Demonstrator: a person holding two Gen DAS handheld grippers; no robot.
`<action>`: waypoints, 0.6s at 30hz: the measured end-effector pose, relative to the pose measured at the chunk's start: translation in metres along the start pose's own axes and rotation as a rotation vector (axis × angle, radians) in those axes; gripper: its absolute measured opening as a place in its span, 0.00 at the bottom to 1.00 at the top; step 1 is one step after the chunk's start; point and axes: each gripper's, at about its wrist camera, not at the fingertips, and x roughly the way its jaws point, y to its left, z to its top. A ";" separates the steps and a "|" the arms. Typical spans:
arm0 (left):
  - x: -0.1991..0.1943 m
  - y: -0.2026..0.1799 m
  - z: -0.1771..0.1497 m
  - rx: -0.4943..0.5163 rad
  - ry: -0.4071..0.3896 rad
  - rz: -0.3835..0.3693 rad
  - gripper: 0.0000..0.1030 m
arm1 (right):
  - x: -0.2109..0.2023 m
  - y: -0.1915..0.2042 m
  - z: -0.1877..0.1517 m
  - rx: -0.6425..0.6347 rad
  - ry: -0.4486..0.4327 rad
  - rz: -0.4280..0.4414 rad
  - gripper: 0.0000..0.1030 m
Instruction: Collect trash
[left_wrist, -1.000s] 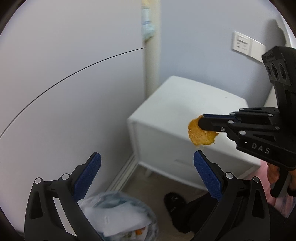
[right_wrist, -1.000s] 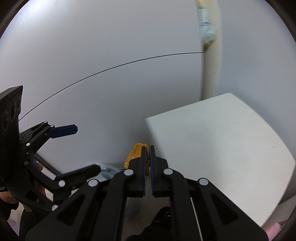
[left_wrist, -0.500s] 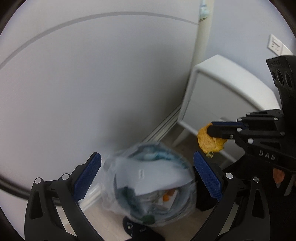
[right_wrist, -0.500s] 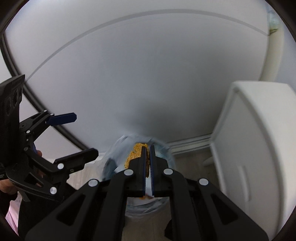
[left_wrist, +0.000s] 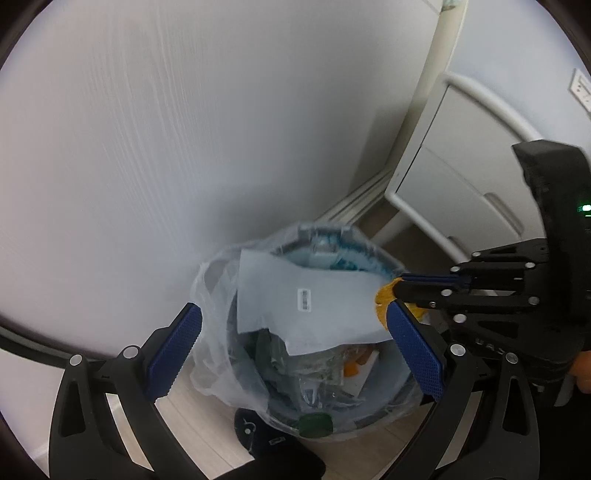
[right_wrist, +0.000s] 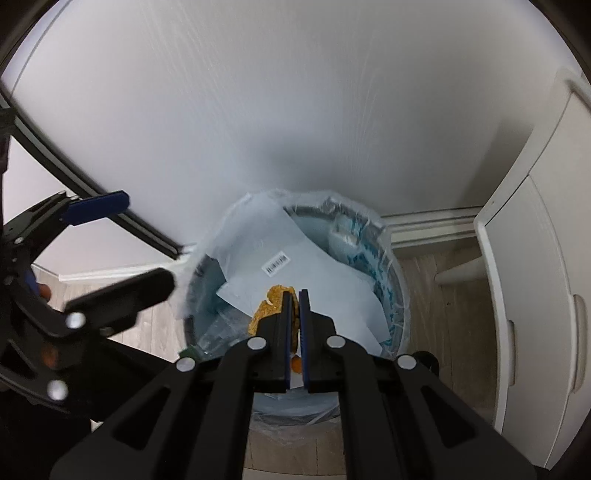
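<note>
My right gripper (right_wrist: 294, 295) is shut on an orange peel (right_wrist: 271, 304) and holds it over the open trash bin (right_wrist: 397, 291). The bin is lined with a clear plastic bag and holds a white sheet of paper (right_wrist: 295, 258) with a barcode label and other waste. In the left wrist view the right gripper (left_wrist: 400, 282) comes in from the right with the orange peel (left_wrist: 382, 297) above the bin (left_wrist: 391, 402). My left gripper (left_wrist: 295, 343) is open and empty, its blue pads either side of the bin.
A white wall panel (left_wrist: 184, 129) stands right behind the bin. A white bedside cabinet (right_wrist: 535, 277) on legs stands to the right. The floor (right_wrist: 432, 295) is light wood. A dark shoe (left_wrist: 273, 443) lies at the bin's near side.
Both grippers have tilted down and moved in toward the bin. The peel has gone from beside the cabinet to over the bin's opening. The right gripper stays shut on it.
</note>
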 end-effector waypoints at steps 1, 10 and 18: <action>0.006 0.000 -0.003 -0.005 0.007 0.000 0.94 | 0.004 -0.001 -0.001 -0.007 0.002 -0.006 0.06; 0.024 0.006 -0.015 -0.011 0.052 0.005 0.94 | 0.017 -0.011 -0.005 0.009 0.014 -0.049 0.67; 0.023 0.006 -0.015 -0.033 0.043 -0.002 0.94 | 0.012 -0.013 -0.004 0.007 0.002 -0.079 0.86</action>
